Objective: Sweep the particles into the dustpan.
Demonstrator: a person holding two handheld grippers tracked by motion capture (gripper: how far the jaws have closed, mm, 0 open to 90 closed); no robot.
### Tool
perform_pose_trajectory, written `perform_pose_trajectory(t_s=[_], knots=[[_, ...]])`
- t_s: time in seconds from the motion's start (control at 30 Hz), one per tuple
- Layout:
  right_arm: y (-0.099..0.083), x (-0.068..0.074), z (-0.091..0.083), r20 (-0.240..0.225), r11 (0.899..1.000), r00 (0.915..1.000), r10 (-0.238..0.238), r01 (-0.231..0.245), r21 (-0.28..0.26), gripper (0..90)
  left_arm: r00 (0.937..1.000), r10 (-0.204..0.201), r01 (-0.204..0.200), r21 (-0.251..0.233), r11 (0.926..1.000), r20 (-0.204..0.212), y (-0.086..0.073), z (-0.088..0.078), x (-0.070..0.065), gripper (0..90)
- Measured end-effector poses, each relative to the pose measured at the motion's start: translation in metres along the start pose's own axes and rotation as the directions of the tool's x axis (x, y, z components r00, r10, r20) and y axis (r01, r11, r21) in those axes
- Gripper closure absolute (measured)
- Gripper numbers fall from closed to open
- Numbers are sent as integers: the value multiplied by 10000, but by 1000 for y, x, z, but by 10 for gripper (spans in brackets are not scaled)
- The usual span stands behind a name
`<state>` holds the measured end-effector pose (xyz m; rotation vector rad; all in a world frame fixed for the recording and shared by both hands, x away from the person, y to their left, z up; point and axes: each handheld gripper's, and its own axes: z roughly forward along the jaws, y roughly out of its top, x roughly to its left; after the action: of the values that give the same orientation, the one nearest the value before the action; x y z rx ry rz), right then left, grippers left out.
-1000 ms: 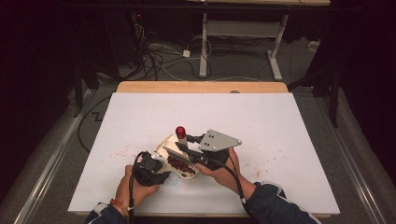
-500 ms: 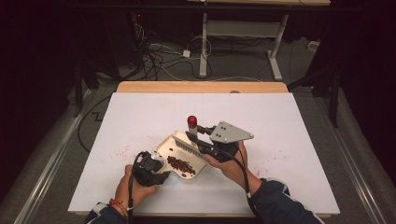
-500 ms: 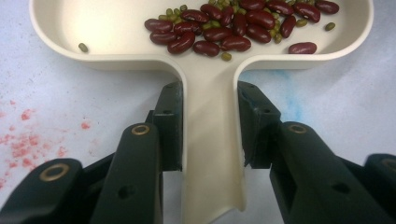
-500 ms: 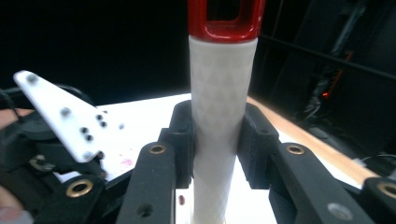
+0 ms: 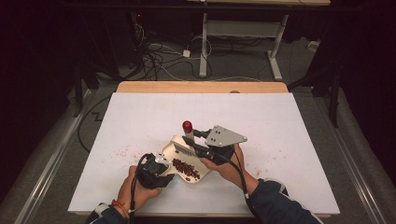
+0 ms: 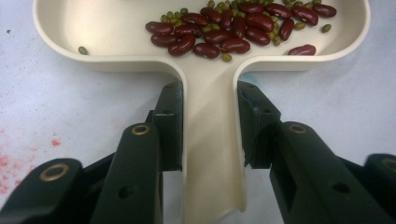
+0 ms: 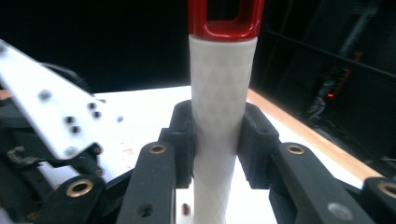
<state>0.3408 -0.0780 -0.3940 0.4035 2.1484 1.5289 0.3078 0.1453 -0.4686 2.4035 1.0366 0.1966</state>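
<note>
While the left gripper (image 6: 208, 140) has its fingers (image 6: 169, 126) clamped on the handle of the cream dustpan (image 6: 205, 60), the beans (image 6: 233, 28) lie loose in the pan just beyond those fingers, with no wall on the open far side. If the left hand tips the pan forward, they will probably roll back onto the worktop (image 5: 280, 116). The right gripper (image 7: 217, 140) has its fingers (image 7: 254, 140) clamped on the white brush handle (image 7: 217, 116), whose red cap (image 5: 187, 126) stands above them. The brush is held steeply, so a hard sweep could flick beans over the pan's low rim or past it.

Against a second ago, the right gripper and brush have drawn away from the left fingers, off the pan toward its far edge; half a second ago they stood nearly as now. The pan and left gripper have stayed put.
</note>
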Motion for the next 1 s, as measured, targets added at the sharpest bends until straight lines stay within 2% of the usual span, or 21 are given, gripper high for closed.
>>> perform_pose_trajectory(t_s=[0.2, 0.3, 0.37, 0.4, 0.53, 0.77, 0.83, 1.0], knots=[[2, 11, 1, -522, 9998, 9985, -159, 153, -108, 698, 10000, 47, -47, 61, 10000, -7, 0, 0, 0, 637], [3, 15, 0, -835, 9999, 9965, -24, 10, -170, 698, 10000, -89, 89, 22, 10000, 23, -1, 1, 1, 635], [3, 16, 0, -797, 9998, 9967, -130, 117, -175, 698, 9999, -107, 107, 19, 9999, 48, -1, 1, 2, 632], [3, 16, 0, -780, 9998, 9969, -92, 80, -159, 698, 10000, -34, 33, 83, 10000, 76, -1, 1, 3, 632], [4, 13, -2, -1006, 9993, 9946, 253, -280, -248, 698, 9998, -210, 211, -41, 9998, 20, -2, 2, 5, 630], [4, 10, -6, -888, 9988, 9955, 343, -374, -331, 698, 9998, -210, 210, 77, 9998, 8, -4, 1, 11, 631], [5, 9, -7, -815, 9984, 9959, 399, -430, -376, 698, 9994, -339, 339, -21, 9994, 26, -5, 1, 12, 630], [7, 5, -11, -665, 9983, 9969, 424, -449, -377, 697, 9995, -326, 326, -16, 9995, -1, -5, 1, 14, 628]])
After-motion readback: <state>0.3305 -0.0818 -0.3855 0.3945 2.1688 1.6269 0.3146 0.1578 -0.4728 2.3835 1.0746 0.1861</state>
